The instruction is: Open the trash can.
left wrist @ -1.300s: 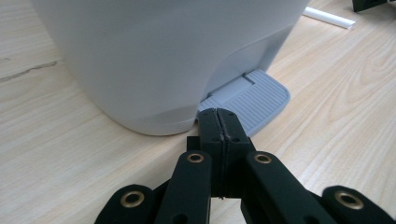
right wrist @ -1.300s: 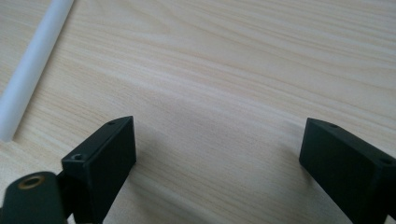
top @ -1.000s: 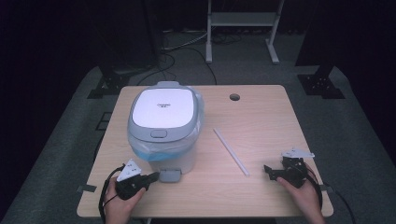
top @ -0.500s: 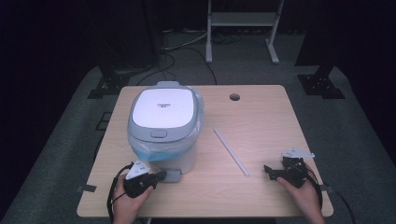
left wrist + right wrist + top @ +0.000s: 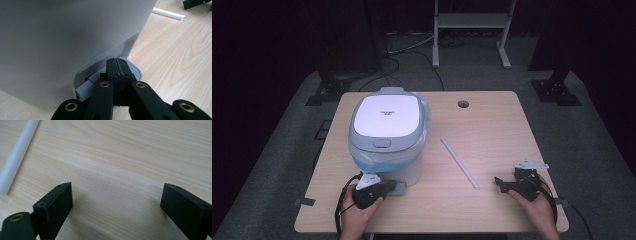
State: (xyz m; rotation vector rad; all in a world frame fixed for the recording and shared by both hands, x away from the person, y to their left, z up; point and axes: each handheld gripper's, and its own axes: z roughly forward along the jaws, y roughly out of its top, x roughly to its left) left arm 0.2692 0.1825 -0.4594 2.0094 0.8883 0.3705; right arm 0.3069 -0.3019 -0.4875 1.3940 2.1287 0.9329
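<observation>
A white pedal bin [image 5: 387, 135] with a grey-rimmed lid and a blue liner stands on the left half of the wooden table. Its grey foot pedal [image 5: 399, 188] sticks out at the near base. My left gripper [image 5: 387, 189] is shut and holds nothing. In the left gripper view its tips [image 5: 116, 62] lie over the pedal [image 5: 136, 71], close against the bin's wall [image 5: 62, 37]; I cannot tell whether they touch it. My right gripper [image 5: 498, 183] rests open near the table's front right, and the jaws [image 5: 116, 192] stand wide over bare wood.
A thin white strip [image 5: 459, 161] lies diagonally on the table [image 5: 492, 125] between the bin and the right gripper, its end near the right gripper's left jaw [image 5: 17, 155]. A round cable hole [image 5: 463, 104] sits near the far edge. Dark floor and stand legs surround the table.
My left gripper has slid to the right along the front edge, up to the bin's pedal. The right gripper has stayed where it was.
</observation>
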